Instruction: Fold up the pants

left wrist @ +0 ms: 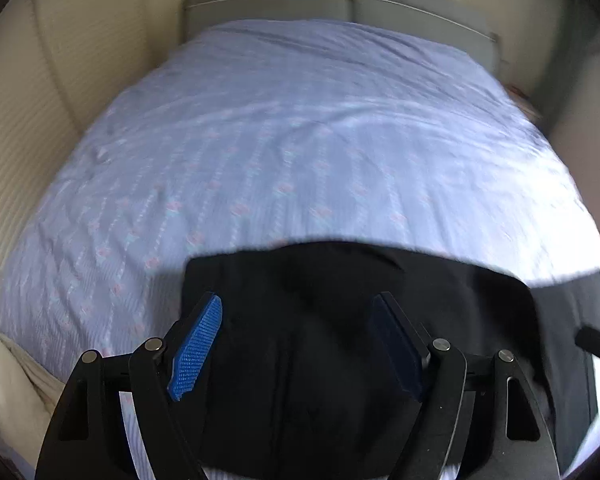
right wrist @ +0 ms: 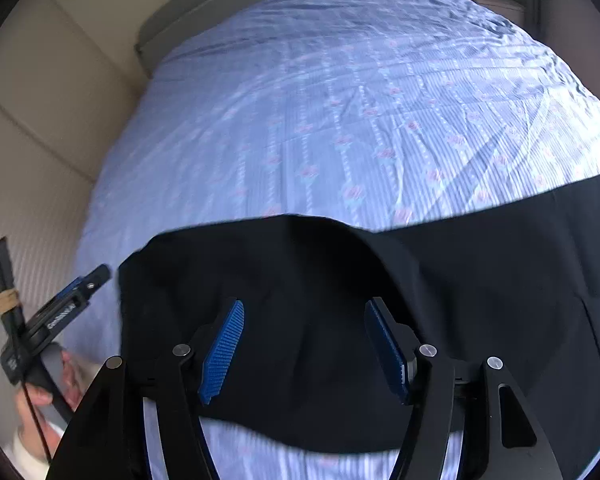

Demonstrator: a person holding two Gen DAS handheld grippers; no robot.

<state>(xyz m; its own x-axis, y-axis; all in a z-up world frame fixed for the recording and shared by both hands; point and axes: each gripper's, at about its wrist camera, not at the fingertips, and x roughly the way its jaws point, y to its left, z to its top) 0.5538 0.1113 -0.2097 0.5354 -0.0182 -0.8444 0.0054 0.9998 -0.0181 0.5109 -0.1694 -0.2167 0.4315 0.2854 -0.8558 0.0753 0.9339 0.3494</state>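
Black pants [left wrist: 320, 320] lie on the near part of a bed with a lilac patterned cover [left wrist: 280, 140]. My left gripper [left wrist: 298, 320] is open and empty, hovering over the pants' left end. In the right wrist view the pants [right wrist: 480, 300] spread from the centre to the right edge, with a fold of cloth lying over the left part. My right gripper [right wrist: 304, 320] is open and empty above that fold. The left gripper's body [right wrist: 56, 320] shows at the far left, held by a hand [right wrist: 44, 392].
A grey padded headboard [left wrist: 340, 4] stands at the far end of the bed. Cream panelled walls [left wrist: 28, 128] run along the left side. A nightstand [right wrist: 496, 0] sits at the far right of the bed. The cover [right wrist: 320, 100] is wrinkled.
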